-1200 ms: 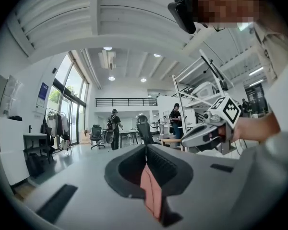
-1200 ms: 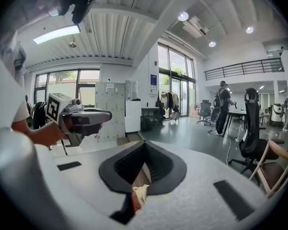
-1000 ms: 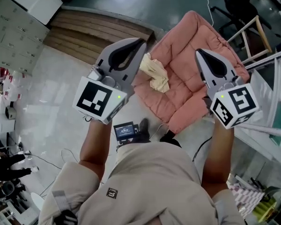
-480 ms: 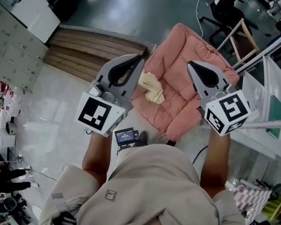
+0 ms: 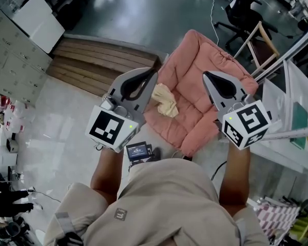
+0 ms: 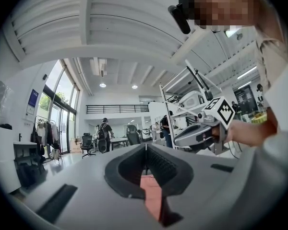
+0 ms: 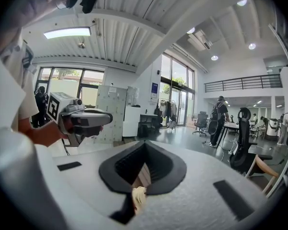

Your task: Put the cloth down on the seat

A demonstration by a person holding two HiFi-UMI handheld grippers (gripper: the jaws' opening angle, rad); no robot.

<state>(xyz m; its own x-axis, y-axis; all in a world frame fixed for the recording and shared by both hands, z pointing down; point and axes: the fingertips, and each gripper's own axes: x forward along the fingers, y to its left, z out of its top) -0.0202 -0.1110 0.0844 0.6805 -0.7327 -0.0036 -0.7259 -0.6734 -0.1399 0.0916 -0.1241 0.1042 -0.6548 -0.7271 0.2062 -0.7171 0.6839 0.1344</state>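
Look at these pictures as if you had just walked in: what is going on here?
A person stands over a pink cushioned seat, holding a two-jaw tool in each hand. The yellow cloth already lies crumpled on the seat, near its left edge in the head view. Neither tool touches it. The left tool and the right tool are held either side of the cloth, jaws together with nothing in them. The putting down looks done.

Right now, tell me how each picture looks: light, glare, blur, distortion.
Head view: sharp, evenly lit; the glossy floor shows soft glare, the cloth on the seat is clear. Left gripper view: strong fisheye, black corners, ceiling beams bent. Right gripper view: same fisheye, ceiling lamp blown out.
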